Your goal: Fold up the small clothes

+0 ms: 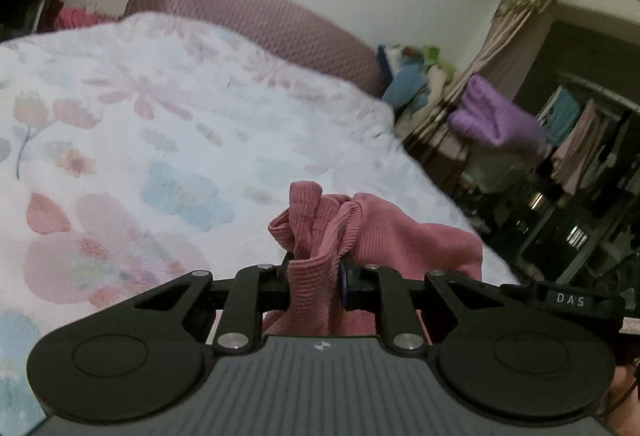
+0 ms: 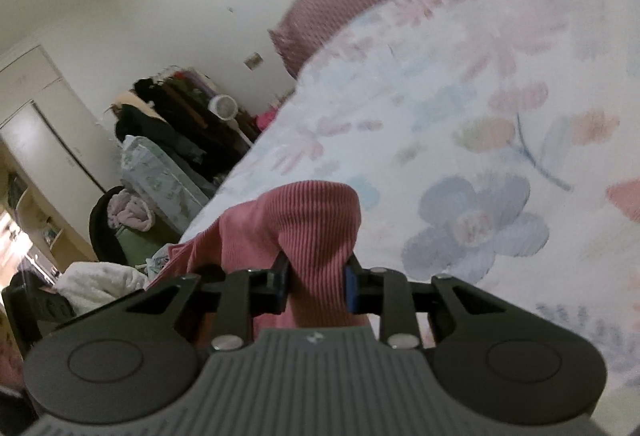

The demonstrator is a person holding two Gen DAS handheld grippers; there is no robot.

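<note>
Tongs on both sides pinch bunched folds of one pink ribbed garment (image 1: 320,232): the left tongs (image 1: 316,278) and the right tongs (image 2: 316,286) each clamp narrow on it, lifted above the floral bedspread (image 1: 160,124) ahead, mauve pillow (image 1: 256,12) beyond.

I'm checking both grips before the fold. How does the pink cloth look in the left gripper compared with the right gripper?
In the left gripper, the pink ribbed garment is bunched into several twisted folds with a hem edge showing. In the right gripper, the garment forms one smooth, rounded hump. Left, more cloth spreads out to the right; right, it trails off to the left. Shared: both pairs of jaws are clamped on the same garment above the floral bedspread.
</note>
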